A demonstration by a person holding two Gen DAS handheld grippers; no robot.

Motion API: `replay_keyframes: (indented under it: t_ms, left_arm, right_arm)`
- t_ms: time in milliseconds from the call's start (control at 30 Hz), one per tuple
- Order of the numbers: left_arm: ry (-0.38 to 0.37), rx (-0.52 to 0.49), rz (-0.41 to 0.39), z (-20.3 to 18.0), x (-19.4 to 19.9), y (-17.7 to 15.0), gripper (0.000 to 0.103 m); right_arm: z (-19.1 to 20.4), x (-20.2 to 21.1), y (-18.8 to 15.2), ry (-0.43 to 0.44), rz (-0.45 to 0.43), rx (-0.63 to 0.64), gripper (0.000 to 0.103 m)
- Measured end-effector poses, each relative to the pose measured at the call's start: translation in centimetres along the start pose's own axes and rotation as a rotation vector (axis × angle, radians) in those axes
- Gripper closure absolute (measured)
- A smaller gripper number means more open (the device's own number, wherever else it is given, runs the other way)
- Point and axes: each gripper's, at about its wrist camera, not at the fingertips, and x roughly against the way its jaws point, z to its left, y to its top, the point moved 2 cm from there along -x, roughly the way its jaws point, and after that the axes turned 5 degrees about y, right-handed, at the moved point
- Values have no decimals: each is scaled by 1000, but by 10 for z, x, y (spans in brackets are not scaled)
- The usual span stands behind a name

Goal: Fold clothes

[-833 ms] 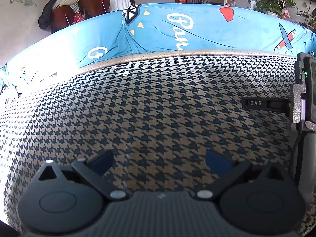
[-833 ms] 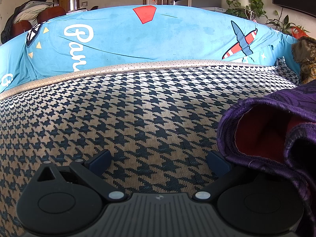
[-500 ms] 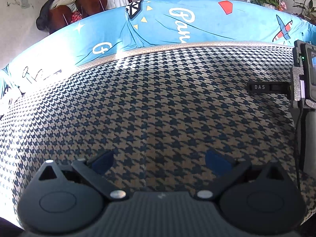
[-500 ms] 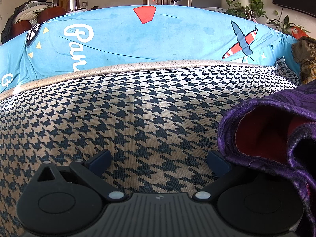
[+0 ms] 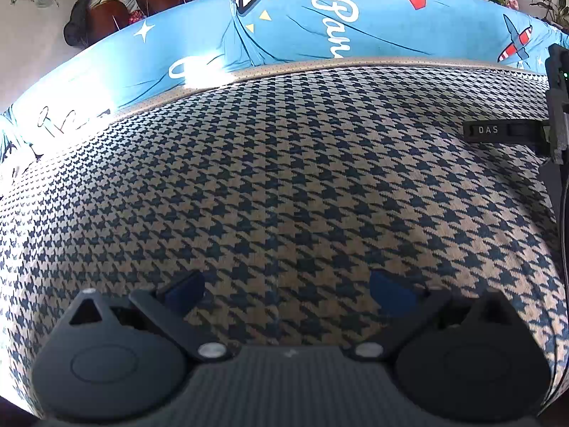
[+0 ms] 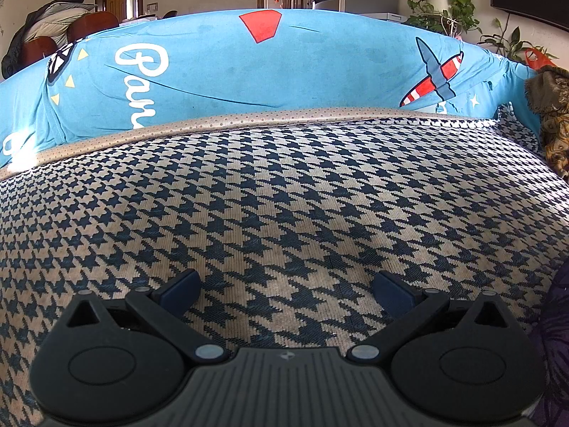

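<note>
Houndstooth cover [image 6: 284, 195], blue backrest [image 6: 249, 71] behind

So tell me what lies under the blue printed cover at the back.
The blue printed cover drapes the backrest completely, so nothing beneath shows. Below its hem: a tan dotted strip, then the houndstooth seat cloth.

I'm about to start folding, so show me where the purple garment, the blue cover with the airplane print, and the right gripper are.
purple garment [image 6: 554, 348], right wrist view, on its dark patterned cloth at the right edge.
blue cover [image 6: 284, 71], right wrist view, on its plain middle below the red patch.
right gripper [image 6: 286, 290], right wrist view, midway between its open fingertips.
</note>
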Motion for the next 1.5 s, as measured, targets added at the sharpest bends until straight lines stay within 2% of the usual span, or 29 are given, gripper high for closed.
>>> replay_keyframes:
  t_ms: [333, 733, 933, 1500]
  left_arm:
    - [0, 39, 26, 5, -15, -12, 0]
    - [20, 55, -33, 12, -10, 2, 0]
    - [63, 72, -82, 24, 2, -1, 0]
    - [172, 170, -90, 57, 16, -13, 0]
  right_arm:
    - [1, -1, 0, 0, 0, 0, 0]
    - [0, 2, -2, -1, 0, 0, 0]
    - [0, 2, -2, -1, 0, 1, 0]
    - [1, 3, -3, -2, 1, 1, 0]
